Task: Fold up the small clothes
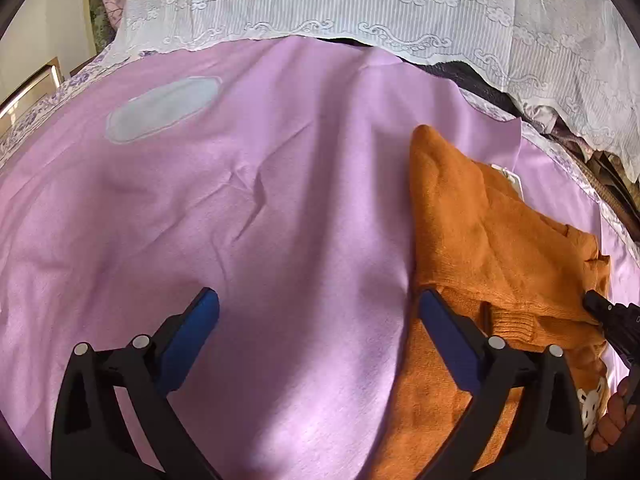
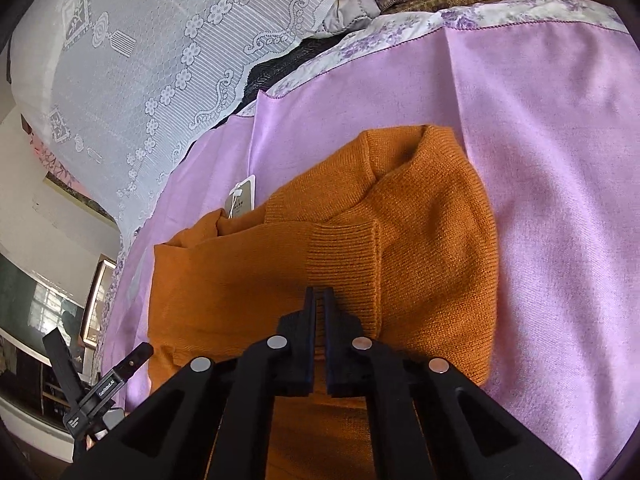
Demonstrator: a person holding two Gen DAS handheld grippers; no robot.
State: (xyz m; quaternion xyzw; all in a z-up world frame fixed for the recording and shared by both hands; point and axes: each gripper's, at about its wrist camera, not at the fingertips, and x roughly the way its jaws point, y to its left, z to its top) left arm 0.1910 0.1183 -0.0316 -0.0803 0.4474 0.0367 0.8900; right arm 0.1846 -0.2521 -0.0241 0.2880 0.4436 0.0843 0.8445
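Observation:
An orange knit sweater [image 1: 480, 240] lies partly folded on a pink cloth [image 1: 280, 200], with a white animal motif [image 1: 590, 404] at its lower right. My left gripper [image 1: 318, 294] stands wide open over the cloth. Its right finger sits at the sweater's left edge and nothing is between the pads. In the right wrist view my right gripper [image 2: 319, 291] is shut, its tips on the ribbed cuff of the sweater [image 2: 420, 240]. Whether knit is pinched I cannot tell. The right gripper's tip [image 1: 592, 302] also shows against a sweater fold. The left gripper [image 2: 100, 344] appears at lower left.
A paper tag [image 2: 240, 196] sticks out at the sweater's far side. White lace covering [image 1: 360, 0] lies over piled bedding behind the cloth. A grey oval patch [image 1: 160, 108] marks the cloth at far left. A hand [image 1: 616, 412] holds the right gripper. Furniture stands past the bed's edge [image 2: 60, 320].

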